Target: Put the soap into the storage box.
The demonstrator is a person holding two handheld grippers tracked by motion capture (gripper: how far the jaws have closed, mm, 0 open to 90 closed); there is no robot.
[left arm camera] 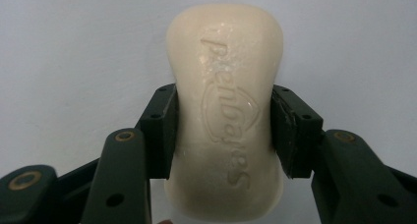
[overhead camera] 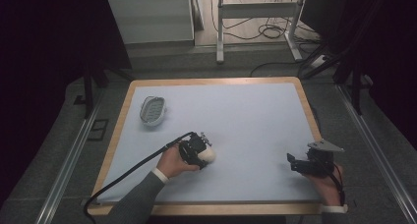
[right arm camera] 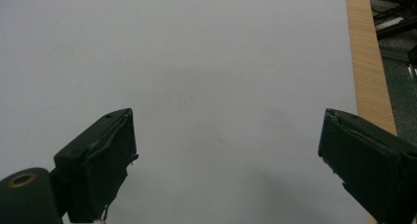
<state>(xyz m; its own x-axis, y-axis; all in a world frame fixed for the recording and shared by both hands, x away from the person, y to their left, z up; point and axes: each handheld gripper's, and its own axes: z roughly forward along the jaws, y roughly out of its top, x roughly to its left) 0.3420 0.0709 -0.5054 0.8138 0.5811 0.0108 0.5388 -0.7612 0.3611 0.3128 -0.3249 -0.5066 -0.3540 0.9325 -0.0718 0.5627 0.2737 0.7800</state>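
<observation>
A cream bar of soap [left arm camera: 225, 111] with embossed lettering sits between the two black jaws of my left gripper [left arm camera: 223, 130], which press on its sides. In the high view the soap [overhead camera: 208, 154] and the left gripper [overhead camera: 199, 151] are near the middle front of the pale blue mat. A white soap dish [overhead camera: 152, 110] with a ribbed inside lies on the mat at the back left, apart from the soap. My right gripper [overhead camera: 293, 162] stands open at the front right with nothing between its jaws; the right gripper view shows bare mat past the gripper [right arm camera: 226, 160].
The pale blue mat [overhead camera: 246, 116] covers a wooden table [overhead camera: 307, 106] whose edge also shows in the right gripper view [right arm camera: 366, 62]. A black cable [overhead camera: 133, 170] trails from the left gripper toward the front left. Metal frames and cables stand on the floor beyond.
</observation>
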